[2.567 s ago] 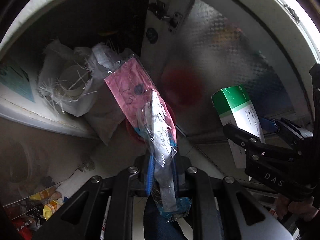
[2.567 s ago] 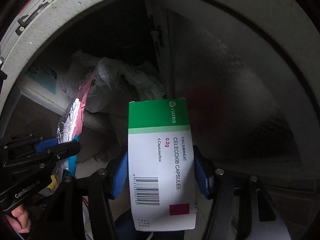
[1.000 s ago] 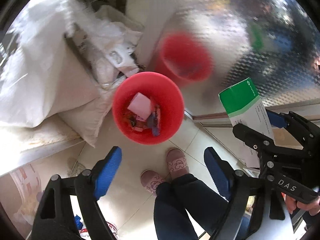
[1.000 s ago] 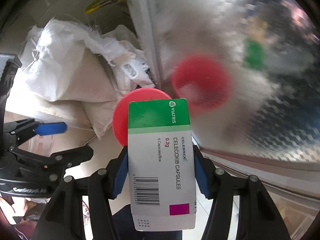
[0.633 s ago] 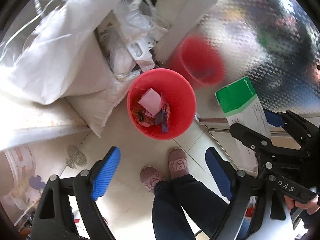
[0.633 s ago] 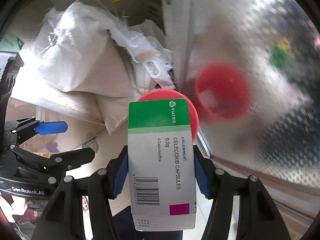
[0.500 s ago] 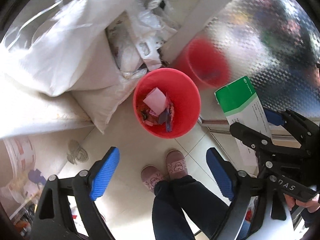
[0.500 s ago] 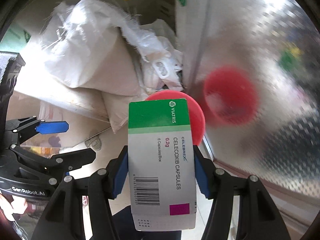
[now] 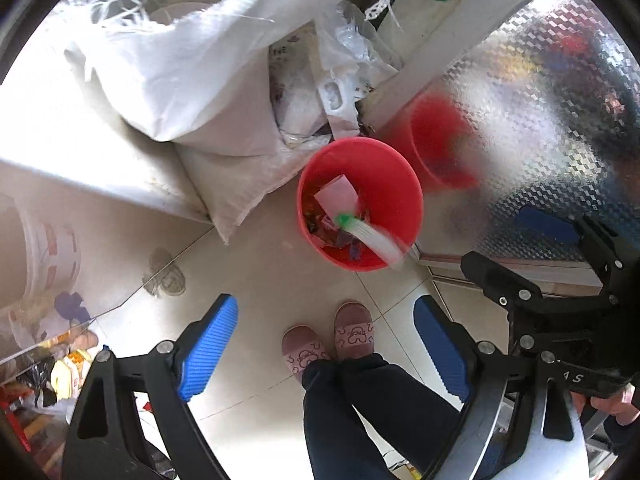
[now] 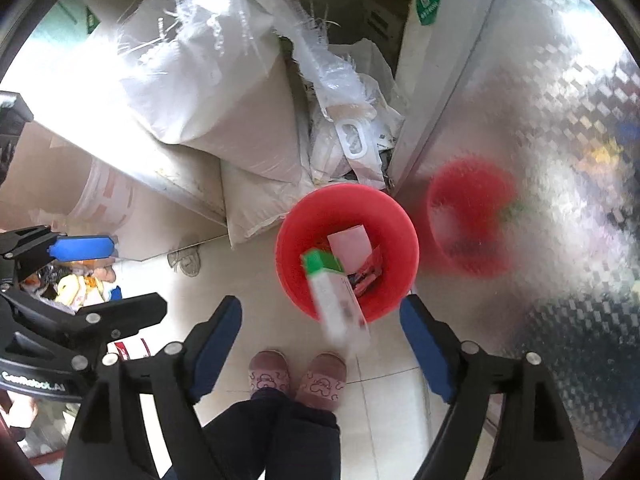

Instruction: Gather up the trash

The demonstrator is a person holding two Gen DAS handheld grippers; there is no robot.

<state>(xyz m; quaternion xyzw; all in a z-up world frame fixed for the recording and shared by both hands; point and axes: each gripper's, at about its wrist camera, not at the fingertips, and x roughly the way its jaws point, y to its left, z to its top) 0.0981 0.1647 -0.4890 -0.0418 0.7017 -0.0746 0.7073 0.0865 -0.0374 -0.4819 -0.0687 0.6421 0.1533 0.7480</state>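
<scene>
Right gripper [image 10: 320, 324] jaws opening, nothing gripped; the blurred green-and-white cardboard medicine box [image 10: 334, 290], print unreadable, drops over the round red plastic bin [image 10: 400, 240]. Left gripper [image 9: 326, 344] gapes empty, "GenRobot.AI" on it.

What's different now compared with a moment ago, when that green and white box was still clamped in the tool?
The right gripper has let go: its jaws are opening and the medicine box is falling, blurred, toward the red bucket. The left gripper was already empty and stays open. The bucket, the white sacks and the person's slippers are unchanged.
</scene>
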